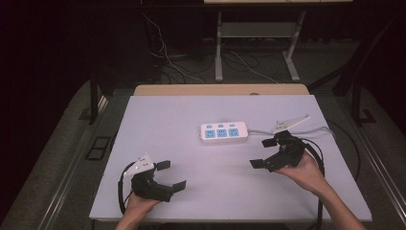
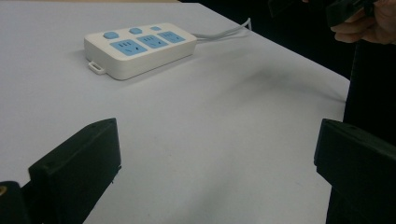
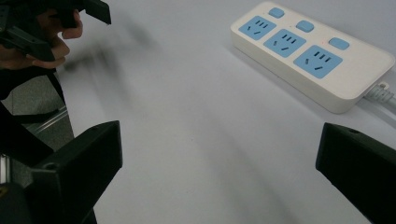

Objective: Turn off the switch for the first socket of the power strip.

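Now your right gripper (image 1: 262,153), jaws apart, sits nearer the white 3-socket plastic power strip (image 1: 224,132), which lies crosswise ahead-left.

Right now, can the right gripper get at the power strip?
Probably yes. The right gripper is open and sits just near-right of the power strip, with bare table between them. The strip's cable trails off to the right, beyond the gripper.

White table (image 1: 158,143); white power strip (image 1: 224,132) with blue sockets lying mid-table.
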`<state>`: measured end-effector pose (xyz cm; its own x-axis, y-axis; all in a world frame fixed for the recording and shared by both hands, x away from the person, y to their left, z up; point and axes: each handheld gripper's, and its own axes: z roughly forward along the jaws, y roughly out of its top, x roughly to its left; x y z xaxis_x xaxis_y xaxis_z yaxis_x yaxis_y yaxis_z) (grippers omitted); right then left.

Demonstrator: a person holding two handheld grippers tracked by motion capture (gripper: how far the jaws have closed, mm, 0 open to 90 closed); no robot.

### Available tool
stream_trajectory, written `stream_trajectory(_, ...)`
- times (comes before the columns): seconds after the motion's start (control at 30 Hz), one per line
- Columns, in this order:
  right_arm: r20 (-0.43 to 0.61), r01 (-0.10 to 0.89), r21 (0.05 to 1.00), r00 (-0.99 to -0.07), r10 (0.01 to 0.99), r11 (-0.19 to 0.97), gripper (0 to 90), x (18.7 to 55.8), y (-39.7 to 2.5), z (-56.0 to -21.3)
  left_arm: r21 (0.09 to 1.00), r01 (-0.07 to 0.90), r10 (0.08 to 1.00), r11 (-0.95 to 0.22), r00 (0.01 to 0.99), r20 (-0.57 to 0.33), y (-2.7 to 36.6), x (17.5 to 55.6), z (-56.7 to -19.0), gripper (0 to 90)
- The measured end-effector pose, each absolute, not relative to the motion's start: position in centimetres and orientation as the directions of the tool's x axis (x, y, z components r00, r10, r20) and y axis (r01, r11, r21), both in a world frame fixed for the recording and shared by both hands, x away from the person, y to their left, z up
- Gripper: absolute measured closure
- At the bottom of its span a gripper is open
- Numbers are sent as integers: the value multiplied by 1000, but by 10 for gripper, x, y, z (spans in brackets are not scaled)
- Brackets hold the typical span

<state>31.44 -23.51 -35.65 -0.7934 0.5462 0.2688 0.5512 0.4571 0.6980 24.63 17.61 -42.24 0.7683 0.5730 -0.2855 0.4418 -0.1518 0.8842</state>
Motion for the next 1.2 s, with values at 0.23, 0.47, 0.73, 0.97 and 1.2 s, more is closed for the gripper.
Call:
stream_trajectory(0.23,257,540,693,-804,536,478,3,321,-230,-354,885,441,573,-151,768,-286,176,247,-423,0)
stream_trajectory(0.47,253,537,686,-808,531,491,2,331,-225,-350,885,442,571,-149,769,-288,176,246,-422,0)
stream_trajectory(0.73,256,537,678,-813,524,502,3,344,-218,-345,885,443,573,-147,767,-289,178,246,-422,0)
stream_trajectory(0.97,248,534,674,-815,524,511,2,353,-214,-341,884,444,573,-147,767,-290,178,247,-422,0)
stream_trajectory(1.2,250,538,671,-812,528,510,3,364,-212,-337,884,444,572,-149,768,-289,177,247,-423,0)
